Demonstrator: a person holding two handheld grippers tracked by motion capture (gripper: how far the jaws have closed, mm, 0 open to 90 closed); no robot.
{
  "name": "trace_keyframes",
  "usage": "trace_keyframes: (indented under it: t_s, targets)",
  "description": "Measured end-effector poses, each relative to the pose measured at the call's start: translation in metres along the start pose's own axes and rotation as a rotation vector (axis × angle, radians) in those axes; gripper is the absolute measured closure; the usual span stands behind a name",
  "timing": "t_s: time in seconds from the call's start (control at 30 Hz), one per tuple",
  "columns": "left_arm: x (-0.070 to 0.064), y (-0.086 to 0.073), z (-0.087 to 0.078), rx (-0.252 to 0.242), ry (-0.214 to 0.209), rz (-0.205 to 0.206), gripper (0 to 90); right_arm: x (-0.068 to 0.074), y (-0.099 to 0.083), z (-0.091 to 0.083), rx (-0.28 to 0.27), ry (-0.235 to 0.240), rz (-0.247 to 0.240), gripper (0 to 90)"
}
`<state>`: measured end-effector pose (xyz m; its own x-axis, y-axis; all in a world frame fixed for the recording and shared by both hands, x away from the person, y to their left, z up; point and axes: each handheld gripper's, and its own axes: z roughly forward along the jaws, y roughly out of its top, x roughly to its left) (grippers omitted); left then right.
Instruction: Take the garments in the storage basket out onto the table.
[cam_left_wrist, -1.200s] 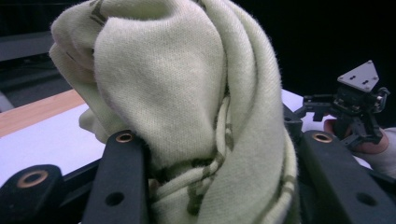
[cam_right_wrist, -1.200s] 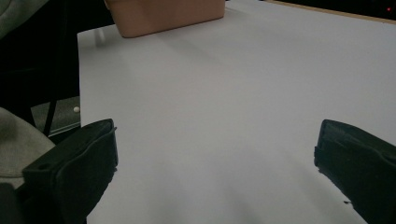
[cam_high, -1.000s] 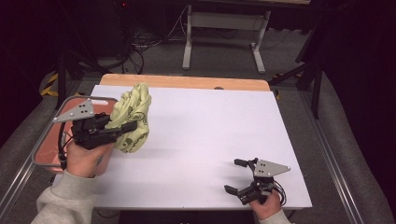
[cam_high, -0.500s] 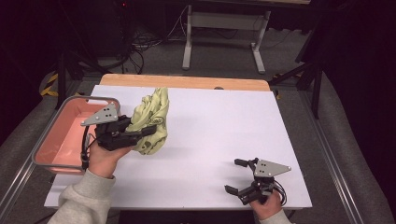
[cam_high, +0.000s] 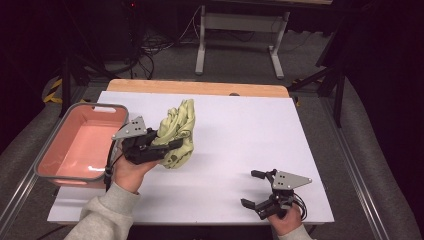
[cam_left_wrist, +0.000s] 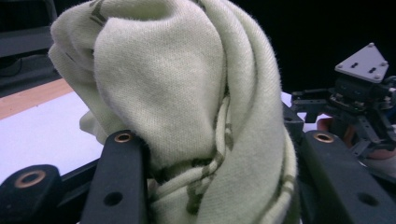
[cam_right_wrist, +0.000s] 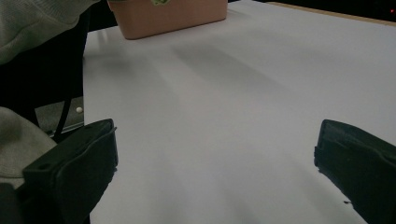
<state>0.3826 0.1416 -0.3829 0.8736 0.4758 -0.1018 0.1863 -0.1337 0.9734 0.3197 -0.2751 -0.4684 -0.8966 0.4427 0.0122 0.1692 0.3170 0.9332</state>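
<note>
We list: pale green knitted cloth (cam_left_wrist: 187, 93), soft and fuzzy, with darker woven lines; pink plastic bin (cam_high: 80, 145), smooth and slightly glossy; matt white tabletop sheet (cam_high: 240, 145); bare wooden table edge (cam_high: 200, 88); matt black gripper jaws.

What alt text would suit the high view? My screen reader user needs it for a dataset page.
A person's left gripper holds a bunched pale green knit cloth above a white table, beside a pink bin. The right gripper rests open near the table's front edge.

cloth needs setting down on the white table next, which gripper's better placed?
Left. The left gripper is shut on the cloth above the table; the right gripper sits open near the front edge.
</note>
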Motion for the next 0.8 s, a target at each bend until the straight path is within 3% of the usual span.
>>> trace_keyframes:
  t_s: [0.13,0.8]
  targets:
    - [-0.003,-0.005,0.009,0.008,0.024,0.004,53.1,0.0,0.0,0.0,0.001,0.002,-0.001,0.1]
    - [-0.009,-0.026,0.048,0.078,0.028,-0.019,52.7,0.0,0.0,-0.001,-0.002,0.004,-0.003,0.1]
